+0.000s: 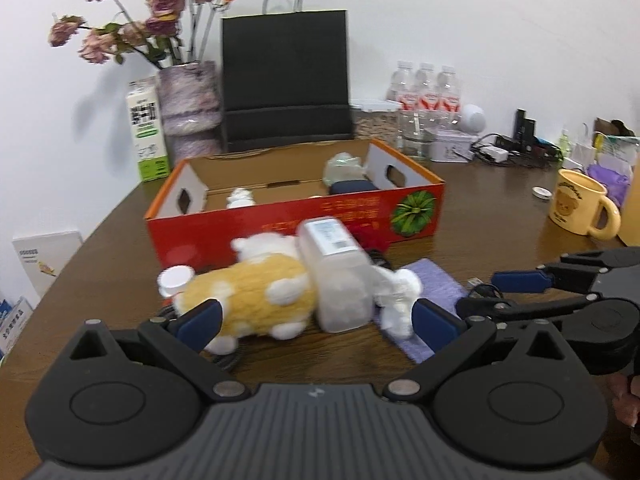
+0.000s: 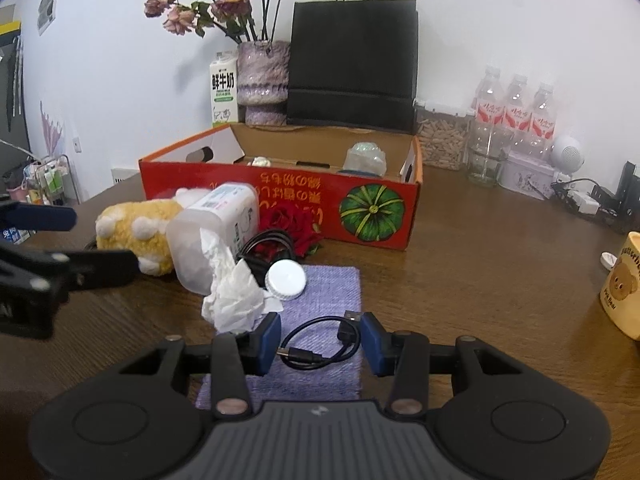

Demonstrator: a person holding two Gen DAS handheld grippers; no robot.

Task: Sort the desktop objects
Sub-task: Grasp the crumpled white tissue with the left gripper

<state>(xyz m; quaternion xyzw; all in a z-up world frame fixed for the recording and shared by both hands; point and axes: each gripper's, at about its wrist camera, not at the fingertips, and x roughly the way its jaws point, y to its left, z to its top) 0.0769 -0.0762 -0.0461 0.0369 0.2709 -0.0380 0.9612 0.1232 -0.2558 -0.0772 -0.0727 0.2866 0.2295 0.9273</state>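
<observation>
My feeds were evenly lit and fairly bright; flowers (image 1: 132,20) cast soft shadows on the wall. Left view was motion-smeared, the plush toy (image 1: 256,296) blurred. Fisheye bent both edges.

White wall (image 2: 500,12), brown wooden table (image 2: 480,264)

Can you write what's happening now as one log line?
left hand-held gripper: open, around plush toy | right hand-held gripper: open, over black cable | box: waiting

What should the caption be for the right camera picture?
Open right claw straddling a coiled black cable on the purple cloth.
</observation>
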